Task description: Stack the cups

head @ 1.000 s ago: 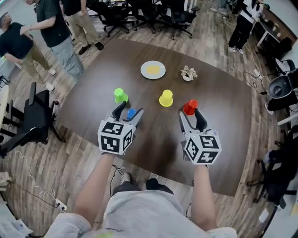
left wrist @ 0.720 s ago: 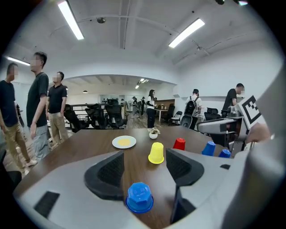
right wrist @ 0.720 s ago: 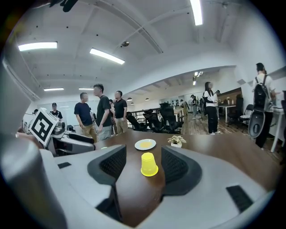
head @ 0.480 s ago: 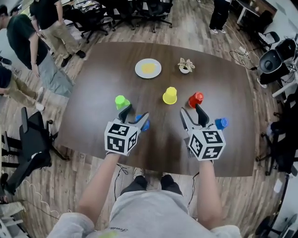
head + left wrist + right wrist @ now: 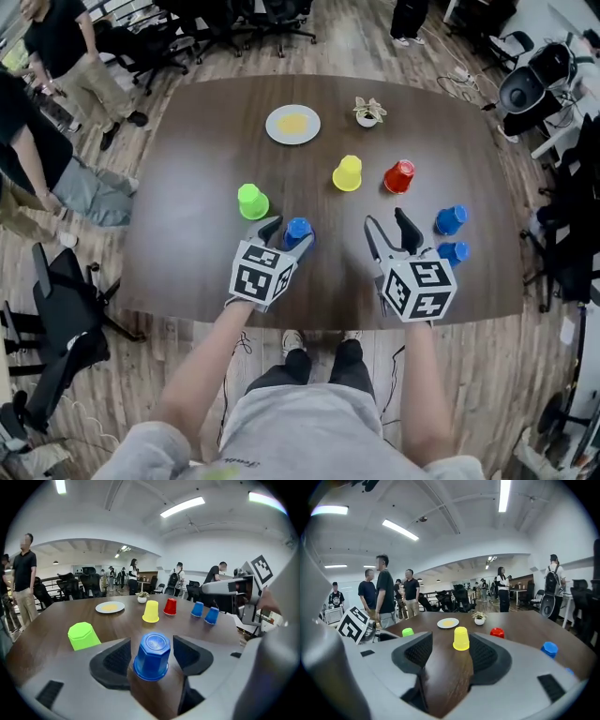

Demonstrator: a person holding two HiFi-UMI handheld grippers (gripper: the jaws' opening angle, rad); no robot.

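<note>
- While your left gripper (image 5: 151, 651) has its jaws apart around the blue cup (image 5: 152, 656), neither pad seems to press on it yet. The cup stands mouth-down by the near edge of the table (image 5: 187, 141), left of the middle.
- Your right gripper (image 5: 451, 656) is also open, and it is empty. It is by the near edge, right of the middle, and the yellow cup (image 5: 461, 638) framed by its jaws stands well beyond them.
- The other cups are mouth-down too:
  - The green cup (image 5: 251, 201) is just beyond the left gripper, toward the left edge.
  - The yellow cup and the red cup (image 5: 399, 175) stand side by side about mid-table.
  - The blue pair (image 5: 451, 219) is near the right edge.
- No cup sits on another, so the stacking looks unstarted.
- These look like thin plastic cups, so expect them to be very light, smooth-walled and easy to dent. A hard squeeze would likely buckle the wall or squirt the cup out of the pads.
- Take the blue cup around the middle of its faceted wall, with a pad on each of two opposite flats. Stay below the narrow closed top and above the flared rim.
- Close only until the wall just gives, then lift straight up, because a tilted cup will probably catch when you lower it over the next one.
</note>
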